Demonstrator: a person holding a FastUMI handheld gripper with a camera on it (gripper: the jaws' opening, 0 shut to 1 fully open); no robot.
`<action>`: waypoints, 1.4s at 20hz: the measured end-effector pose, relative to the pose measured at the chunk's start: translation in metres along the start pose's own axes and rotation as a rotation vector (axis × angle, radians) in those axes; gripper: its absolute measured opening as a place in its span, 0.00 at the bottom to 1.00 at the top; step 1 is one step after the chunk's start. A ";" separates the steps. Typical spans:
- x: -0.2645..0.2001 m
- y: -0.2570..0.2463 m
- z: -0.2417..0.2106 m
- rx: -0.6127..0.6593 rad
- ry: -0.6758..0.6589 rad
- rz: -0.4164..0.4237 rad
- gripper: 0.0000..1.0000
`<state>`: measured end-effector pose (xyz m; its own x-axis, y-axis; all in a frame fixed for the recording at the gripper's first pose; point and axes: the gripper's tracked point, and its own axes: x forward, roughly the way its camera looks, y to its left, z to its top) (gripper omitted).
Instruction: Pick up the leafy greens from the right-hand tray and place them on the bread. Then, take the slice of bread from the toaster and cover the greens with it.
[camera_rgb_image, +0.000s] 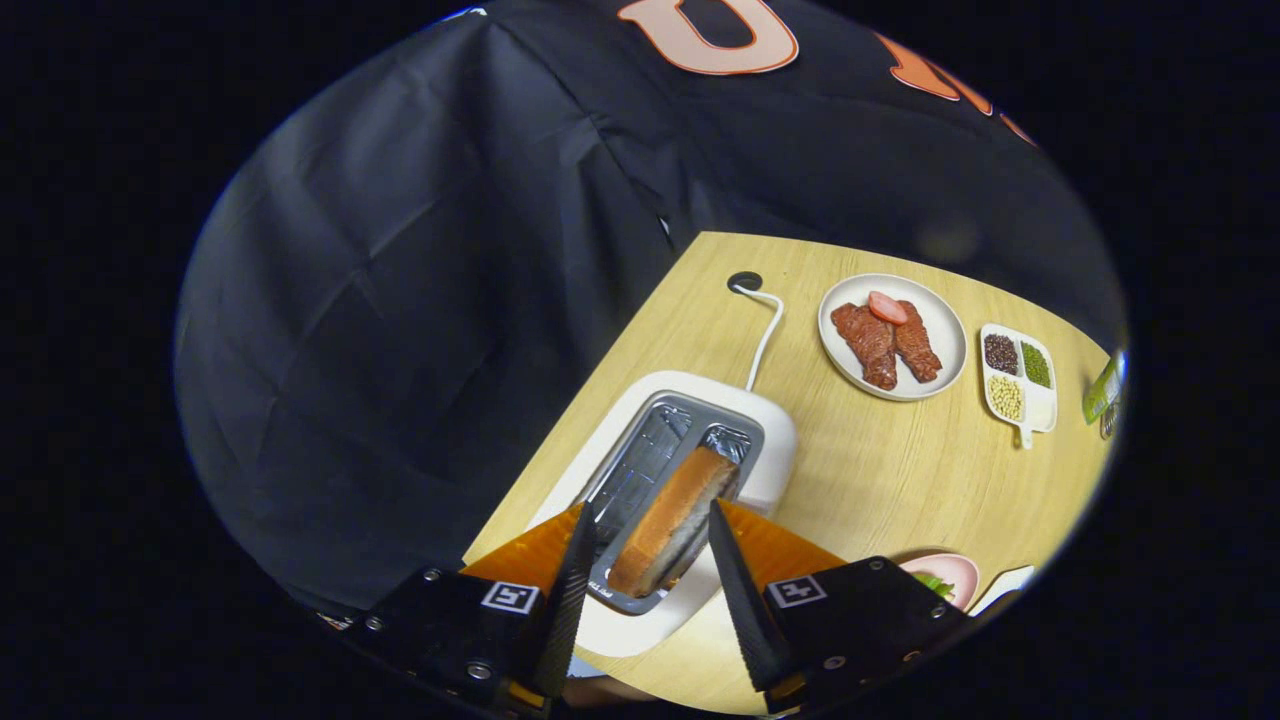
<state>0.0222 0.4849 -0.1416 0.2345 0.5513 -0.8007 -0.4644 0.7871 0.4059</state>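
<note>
Hand-held gripper hanging over the toaster, fingers spread wide around the bread slice.

The slice sits in the toaster's slot, between the fingers, neither one pressing on it as far as I can see. A bit of leafy greens peeks out on a pink plate nearby on the wooden surface. Meat plate sits further off.

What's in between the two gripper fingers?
In the gripper view, the slice of bread sticking up from the toaster sits between the open gripper fingers. Neither finger clearly presses on it.
</note>
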 end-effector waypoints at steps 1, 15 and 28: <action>0.000 -0.002 0.001 -0.001 -0.001 -0.006 0.62; -0.084 -0.020 0.011 0.026 -0.208 0.084 0.10; -0.142 -0.103 -0.043 0.096 -0.286 0.081 0.10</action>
<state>-0.0005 0.3136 -0.0886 0.4369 0.6581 -0.6132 -0.4121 0.7524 0.5139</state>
